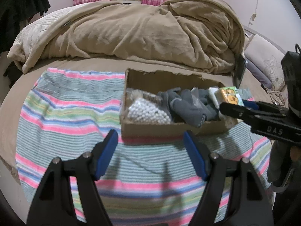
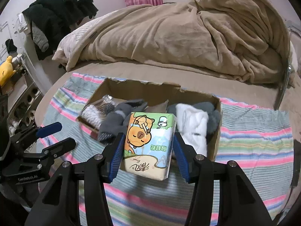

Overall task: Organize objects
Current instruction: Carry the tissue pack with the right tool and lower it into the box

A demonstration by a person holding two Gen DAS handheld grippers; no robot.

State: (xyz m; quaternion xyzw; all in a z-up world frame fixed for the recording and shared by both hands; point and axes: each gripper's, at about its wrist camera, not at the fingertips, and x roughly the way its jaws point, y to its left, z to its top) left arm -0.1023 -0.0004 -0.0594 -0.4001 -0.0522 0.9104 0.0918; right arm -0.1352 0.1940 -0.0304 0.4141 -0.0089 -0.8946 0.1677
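Observation:
A tissue pack (image 2: 148, 143) printed with a cartoon capybara hangs over the near edge of the cardboard box (image 2: 143, 90), and my right gripper (image 2: 148, 137) is shut on its two sides. The left wrist view shows the same tissue pack (image 1: 230, 96) at the right end of the box (image 1: 169, 130), held in the right gripper (image 1: 233, 104). The box holds grey socks (image 2: 120, 118), a white cloth (image 2: 193, 124) and a bag of white beads (image 1: 146, 111). My left gripper (image 1: 149, 137) stands open and holds nothing, above the striped towel in front of the box.
The box sits on a striped towel (image 1: 62, 113) spread over a bed. A bunched beige blanket (image 2: 178, 33) fills the far side. Dark clothes (image 2: 56, 9) hang at the left above a shelf with a yellow plush toy (image 2: 5, 69). A metal post (image 2: 282, 86) stands at the right.

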